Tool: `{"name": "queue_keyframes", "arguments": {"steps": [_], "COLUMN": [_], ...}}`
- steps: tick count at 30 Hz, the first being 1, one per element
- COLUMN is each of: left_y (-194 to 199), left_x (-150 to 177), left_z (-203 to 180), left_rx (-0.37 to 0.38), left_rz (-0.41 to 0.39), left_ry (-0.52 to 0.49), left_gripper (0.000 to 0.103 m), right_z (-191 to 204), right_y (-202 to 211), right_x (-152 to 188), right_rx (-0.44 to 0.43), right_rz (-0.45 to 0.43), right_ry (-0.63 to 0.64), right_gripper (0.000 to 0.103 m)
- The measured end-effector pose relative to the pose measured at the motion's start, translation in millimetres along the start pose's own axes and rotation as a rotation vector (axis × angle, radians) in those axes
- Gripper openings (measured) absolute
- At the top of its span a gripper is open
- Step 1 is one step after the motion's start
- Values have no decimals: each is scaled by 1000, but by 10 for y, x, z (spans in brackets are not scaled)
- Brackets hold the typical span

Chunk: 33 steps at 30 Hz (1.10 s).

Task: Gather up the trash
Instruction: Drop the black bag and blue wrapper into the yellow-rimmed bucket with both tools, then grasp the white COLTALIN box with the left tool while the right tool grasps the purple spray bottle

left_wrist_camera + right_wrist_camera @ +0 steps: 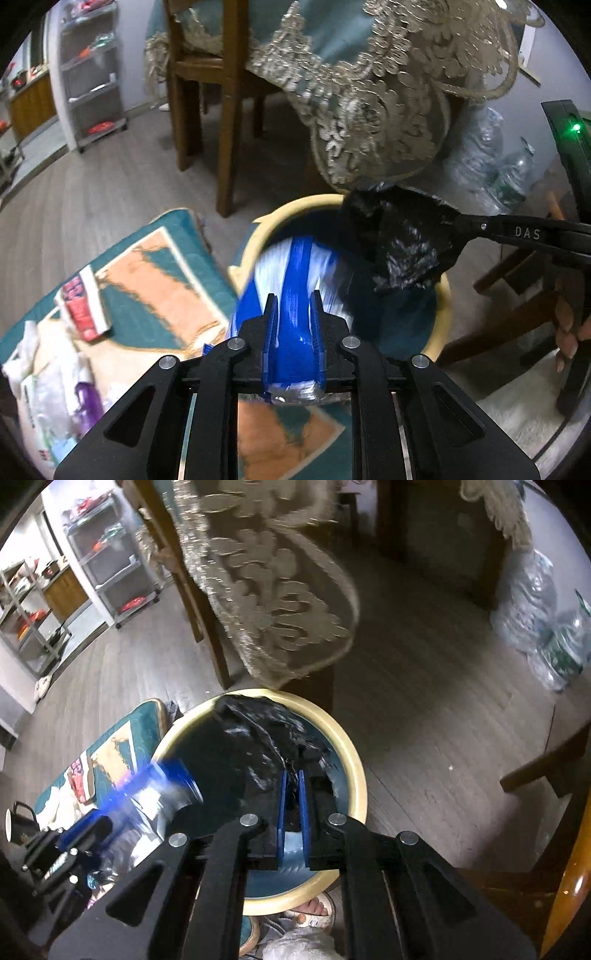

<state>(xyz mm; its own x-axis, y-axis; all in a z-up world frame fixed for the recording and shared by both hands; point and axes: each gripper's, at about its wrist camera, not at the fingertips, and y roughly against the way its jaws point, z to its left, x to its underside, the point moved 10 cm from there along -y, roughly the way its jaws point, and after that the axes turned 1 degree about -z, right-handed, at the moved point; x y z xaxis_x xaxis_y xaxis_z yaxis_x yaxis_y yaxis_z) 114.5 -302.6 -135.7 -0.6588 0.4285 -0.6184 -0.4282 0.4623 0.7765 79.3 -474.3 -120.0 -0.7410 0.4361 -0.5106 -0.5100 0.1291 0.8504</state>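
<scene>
Over the grey wood floor [424,716], beside a table draped with a lace-edged cloth [369,96], a round bin with a cream rim [354,760] stood just next to a teal and orange mat [155,288], and both grippers were held above its mouth. A black bag [258,731] was pinched by a fold in the right gripper [291,790], whose jaws were drawn narrow on the plastic, and most of the bag was seen bunched above the bin's far side, partly over the rim. A blue and white plastic wrapper [295,280] was clamped between the near-closed jaws of the left gripper [293,314], hanging over the bin opening on the mat side. Trouble was judged most likely from the black bag: being gripped by a thin fold only, it could be let slip, or be dropped outside the rim if released while so much of it lay over the edge. It could not be told whether the bag was meant as a liner or as rubbish; if a liner, the wrapper could be dropped beneath it instead of inside. The wrapper appeared blurred, so an early release might send it against the rim and onto the mat. More litter [55,391] and a small red and white carton [83,314] were left on the mat, and a pile of clear bottles [546,635] by the wall.
</scene>
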Motion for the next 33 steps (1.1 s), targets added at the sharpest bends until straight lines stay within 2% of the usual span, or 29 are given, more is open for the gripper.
{"name": "queue_keyframes", "arguments": {"steps": [1, 3, 4, 6, 8, 10, 12, 15, 19, 26, 33], "left_y": [-16, -44, -55, -27, 5, 63, 144, 218, 293, 627, 1053], "left_x": [-8, -19, -26, -27, -43, -45, -54, -48, 8, 122, 332], "left_z": [-21, -40, -36, -8, 50, 107, 177, 269, 412, 693, 1194], "left_rx": [2, 2, -1, 3, -4, -16, -41, -74, -120, -167, -241], "left_rz": [-6, -9, -11, -15, -21, -32, -47, -61, -52, -74, -105], "left_ry": [-5, -12, -9, 1, 13, 19, 18, 22, 33, 48, 121], "left_gripper": [26, 41, 44, 48, 52, 62, 76, 88, 91, 91, 92], "right_z": [-20, -36, -35, -14, 13, 89, 172, 276, 369, 692, 1264], "right_y": [-16, -34, -48, -64, -73, -61, -41, -8, 49, 188, 266], "right_x": [-1, -1, -3, -8, -10, -4, -10, -27, -40, -38, 102], "right_rx": [1, -1, -4, -8, -15, -24, -37, -61, -59, -101, -147], "right_rz": [1, 3, 3, 2, 4, 0, -13, -30, -50, -67, -53], "right_ry": [-6, -13, -13, -7, 0, 9, 27, 46, 39, 5, 67], "right_gripper": [15, 25, 31, 36, 45, 61, 70, 84, 94, 97, 97]}}
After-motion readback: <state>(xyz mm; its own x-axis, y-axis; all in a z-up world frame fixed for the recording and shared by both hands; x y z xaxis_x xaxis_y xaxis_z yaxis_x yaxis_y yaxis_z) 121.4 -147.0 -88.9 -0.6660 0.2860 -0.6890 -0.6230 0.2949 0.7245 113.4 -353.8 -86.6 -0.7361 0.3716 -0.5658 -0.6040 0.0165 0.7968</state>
